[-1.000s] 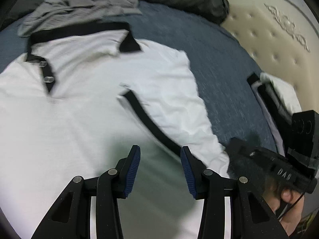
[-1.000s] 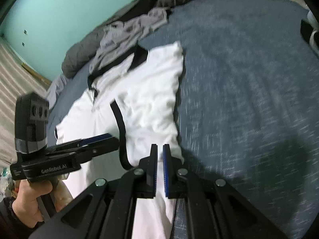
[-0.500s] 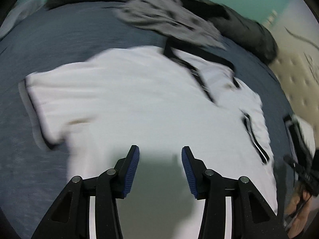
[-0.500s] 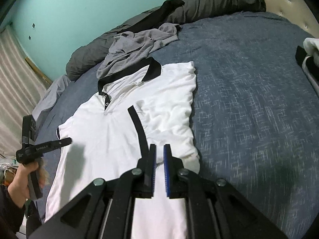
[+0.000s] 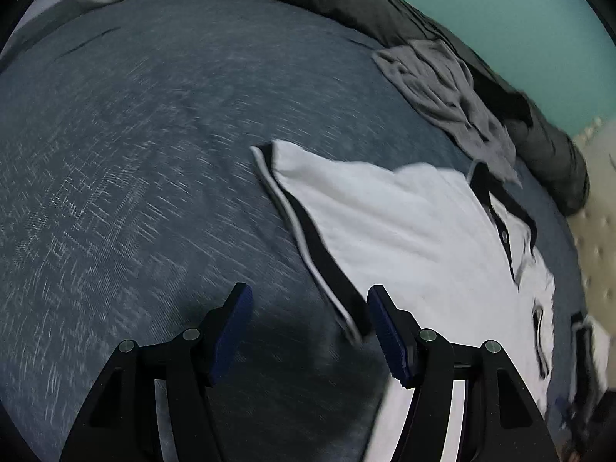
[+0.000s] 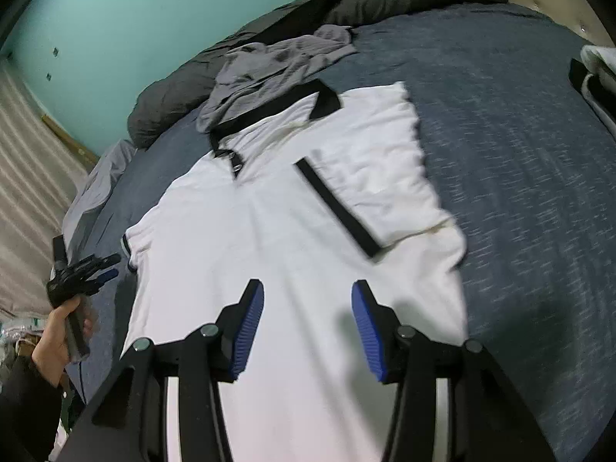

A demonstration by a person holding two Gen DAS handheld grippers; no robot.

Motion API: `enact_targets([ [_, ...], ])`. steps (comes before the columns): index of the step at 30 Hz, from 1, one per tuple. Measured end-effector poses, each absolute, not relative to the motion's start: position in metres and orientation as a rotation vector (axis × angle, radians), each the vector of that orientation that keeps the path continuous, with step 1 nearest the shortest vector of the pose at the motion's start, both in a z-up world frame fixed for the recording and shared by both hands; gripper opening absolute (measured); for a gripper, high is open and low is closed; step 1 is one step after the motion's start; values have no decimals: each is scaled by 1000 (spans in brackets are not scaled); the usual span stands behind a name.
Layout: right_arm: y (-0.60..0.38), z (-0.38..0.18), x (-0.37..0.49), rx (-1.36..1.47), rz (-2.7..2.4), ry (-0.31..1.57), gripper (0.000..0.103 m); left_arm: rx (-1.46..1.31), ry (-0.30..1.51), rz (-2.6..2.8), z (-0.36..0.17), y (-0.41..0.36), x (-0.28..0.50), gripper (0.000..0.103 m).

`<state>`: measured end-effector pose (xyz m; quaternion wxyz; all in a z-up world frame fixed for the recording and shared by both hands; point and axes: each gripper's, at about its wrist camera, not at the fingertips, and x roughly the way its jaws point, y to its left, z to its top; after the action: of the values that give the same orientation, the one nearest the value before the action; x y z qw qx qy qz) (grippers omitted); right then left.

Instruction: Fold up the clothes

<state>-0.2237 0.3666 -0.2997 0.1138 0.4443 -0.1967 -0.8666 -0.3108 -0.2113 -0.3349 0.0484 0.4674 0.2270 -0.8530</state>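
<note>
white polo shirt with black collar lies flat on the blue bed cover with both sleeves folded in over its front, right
Not quite. In the right wrist view only one sleeve of the white polo shirt is folded over its front; the other sleeve lies spread out on the blue bed cover.

No readable text, labels, brands or numbers anywhere in either view; all surfaces plain or too blurred.

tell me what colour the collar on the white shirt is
Black, clearest in the right wrist view: the collar on the white shirt.
</note>
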Motion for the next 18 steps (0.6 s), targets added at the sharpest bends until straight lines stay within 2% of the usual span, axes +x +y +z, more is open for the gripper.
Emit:
enact_targets([
  [14, 327, -306, -218, 1290, -2538, -550, 48, 1348, 708, -2621, -345, -251, -349, 65],
  [18, 320, -309, -224, 1285, -2529, -511, 48, 1345, 694, -2643, -346, -251, -357, 54],
])
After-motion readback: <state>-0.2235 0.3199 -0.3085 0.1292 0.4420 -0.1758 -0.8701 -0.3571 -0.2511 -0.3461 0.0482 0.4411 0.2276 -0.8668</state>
